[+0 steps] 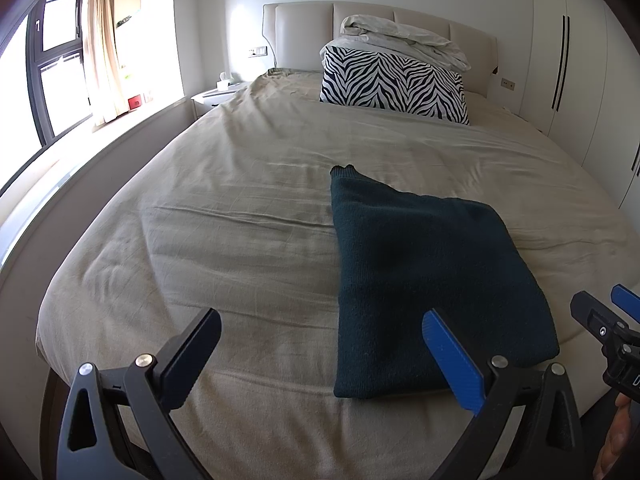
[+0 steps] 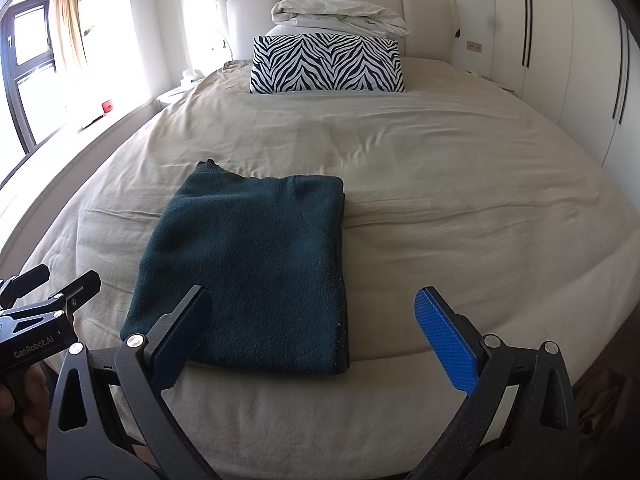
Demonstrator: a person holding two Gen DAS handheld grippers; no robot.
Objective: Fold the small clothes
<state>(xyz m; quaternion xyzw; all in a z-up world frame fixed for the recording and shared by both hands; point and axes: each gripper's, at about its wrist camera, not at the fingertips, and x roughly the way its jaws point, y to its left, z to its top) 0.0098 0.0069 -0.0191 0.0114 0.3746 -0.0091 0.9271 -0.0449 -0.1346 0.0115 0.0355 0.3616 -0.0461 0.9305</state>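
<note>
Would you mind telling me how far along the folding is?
Done: the sweater lies folded into a neat rectangle near the foot of the bed. In hand: nothing; the left gripper and right gripper both hang open above it. Left: no other loose clothes are visible.

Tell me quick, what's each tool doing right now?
Left tool: open, holding nothing.
Right tool: open, holding nothing, above the folded sweater.

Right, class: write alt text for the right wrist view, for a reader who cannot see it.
A dark green knitted garment, folded into a rectangle, lies flat near the foot of a bed covered in a beige sheet. The open right gripper hovers before it, holding nothing. A zebra-print pillow and bundled white bedding sit at the headboard.
</note>
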